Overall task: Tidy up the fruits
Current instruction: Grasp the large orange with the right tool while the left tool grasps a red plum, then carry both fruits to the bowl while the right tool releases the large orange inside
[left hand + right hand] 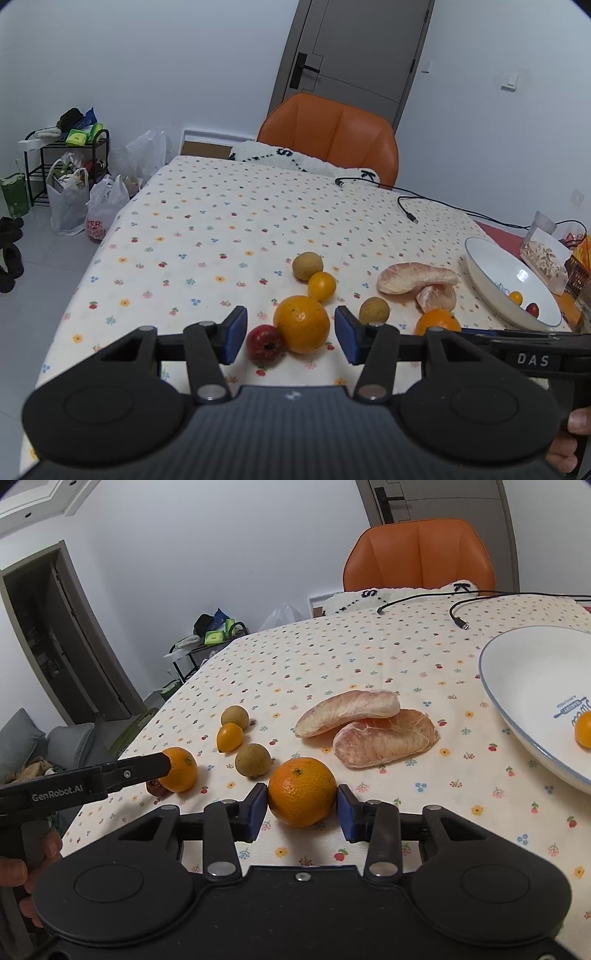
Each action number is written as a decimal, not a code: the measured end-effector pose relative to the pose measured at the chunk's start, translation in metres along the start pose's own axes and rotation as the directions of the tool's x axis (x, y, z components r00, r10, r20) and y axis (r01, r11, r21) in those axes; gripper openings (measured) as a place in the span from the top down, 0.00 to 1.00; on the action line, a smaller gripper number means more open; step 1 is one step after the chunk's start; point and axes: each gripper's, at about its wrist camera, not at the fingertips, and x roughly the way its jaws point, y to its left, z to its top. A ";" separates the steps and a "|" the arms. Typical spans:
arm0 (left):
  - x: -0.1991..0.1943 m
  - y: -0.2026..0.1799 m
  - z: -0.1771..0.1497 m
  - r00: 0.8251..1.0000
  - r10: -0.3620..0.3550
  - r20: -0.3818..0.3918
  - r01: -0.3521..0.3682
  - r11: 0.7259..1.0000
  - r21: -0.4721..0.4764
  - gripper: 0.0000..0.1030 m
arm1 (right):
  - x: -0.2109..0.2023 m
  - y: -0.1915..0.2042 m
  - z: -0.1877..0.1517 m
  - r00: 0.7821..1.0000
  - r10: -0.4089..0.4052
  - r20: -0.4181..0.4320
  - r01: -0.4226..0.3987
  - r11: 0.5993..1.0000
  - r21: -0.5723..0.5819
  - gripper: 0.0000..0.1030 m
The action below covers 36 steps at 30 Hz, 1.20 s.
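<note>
A wide white ceramic bowl with a blue rim (517,672), holding a small yellow round fruit (583,731), is seen near the cloth-covered table's right edge (476,225), with bare cloth left behind the loose fruit. Left of the bowl, a large orange tangerine (302,792) is touched on both sides by the right gripper (302,810). Further left, a second orange (301,324) and a small red fruit (265,344) are bracketed by the left gripper (291,334), whose half-closed jaws are not pressing.

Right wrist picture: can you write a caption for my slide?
Right hand-held gripper closes its blue pads around an orange on the flowered tablecloth.

White lettering "GenRobot.AI" runs along the black left gripper (168,764); "DAS" marks the black right gripper (532,359); red letters "ER" show on a white plastic bag (99,218).
</note>
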 end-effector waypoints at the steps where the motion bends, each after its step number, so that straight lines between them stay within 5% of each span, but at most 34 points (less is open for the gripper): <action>1: 0.001 0.000 0.000 1.000 0.000 -0.004 0.000 1.000 -0.001 0.51 | -0.001 0.000 0.000 1.000 0.002 0.001 -0.002 1.000 0.002 0.63; 13: 0.013 -0.002 -0.008 0.999 0.004 -0.051 -0.003 1.000 0.011 0.52 | -0.007 -0.003 -0.001 1.000 -0.002 0.006 0.002 1.000 0.005 0.63; 16: 0.009 -0.002 -0.011 0.999 0.006 -0.045 -0.005 1.000 0.011 0.59 | -0.009 -0.005 -0.003 1.000 -0.007 0.008 0.007 1.000 0.014 0.63; 18: 0.008 -0.002 -0.011 0.999 0.001 -0.054 -0.001 1.000 0.004 0.80 | -0.010 -0.006 -0.004 1.000 -0.007 0.009 0.007 1.000 0.019 0.63; 36: -0.015 -0.040 -0.001 0.997 -0.075 0.007 0.075 0.995 0.065 0.80 | -0.049 -0.014 -0.006 0.996 -0.036 0.087 0.034 0.999 0.031 0.63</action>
